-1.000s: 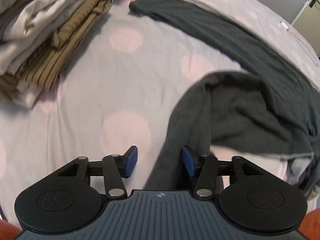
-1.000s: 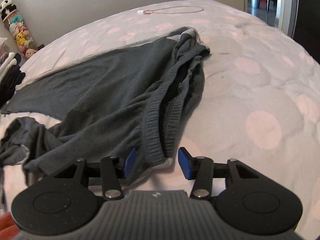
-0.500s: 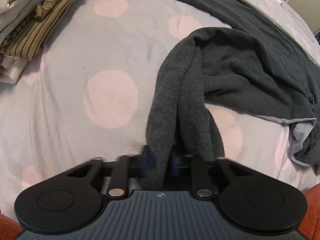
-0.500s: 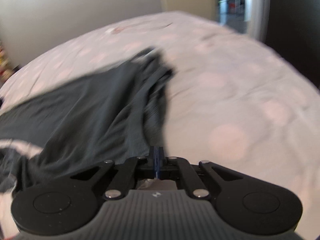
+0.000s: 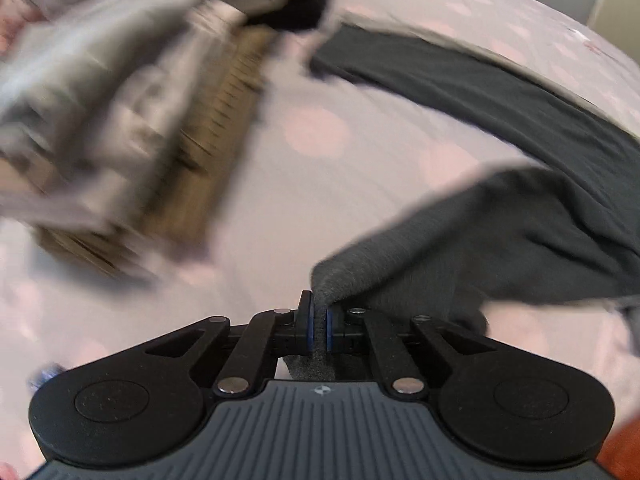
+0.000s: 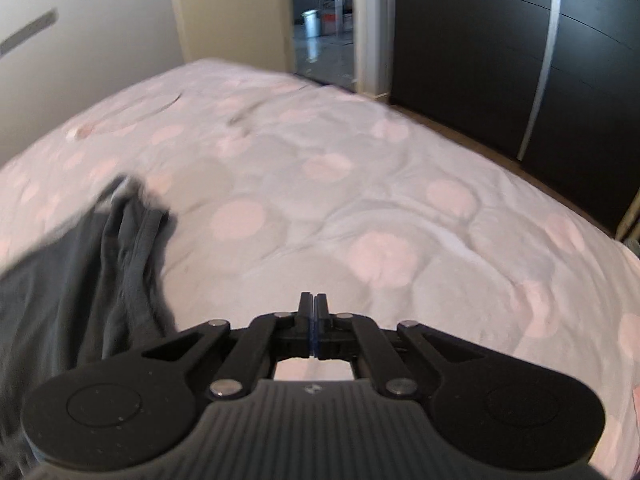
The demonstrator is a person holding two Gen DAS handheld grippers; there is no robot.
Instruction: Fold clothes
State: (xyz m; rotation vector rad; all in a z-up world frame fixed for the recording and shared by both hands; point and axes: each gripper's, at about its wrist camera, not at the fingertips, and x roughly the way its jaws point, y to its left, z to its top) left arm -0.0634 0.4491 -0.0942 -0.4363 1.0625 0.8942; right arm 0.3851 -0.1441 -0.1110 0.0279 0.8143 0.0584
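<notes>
Clearly left gripper (image 5: 318,322) pinches the grey garment (image 5: 520,232); right gripper (image 6: 314,330), closed, may be empty, so it may bunch

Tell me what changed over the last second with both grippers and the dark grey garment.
The left gripper, open a second ago, has shut on a fold of the dark grey garment and pulled it up off the spotted bedcover. The right gripper has also shut, but no cloth shows between its pads now; the waistband it straddled lies off to its left. The folded pile stays put.
</notes>
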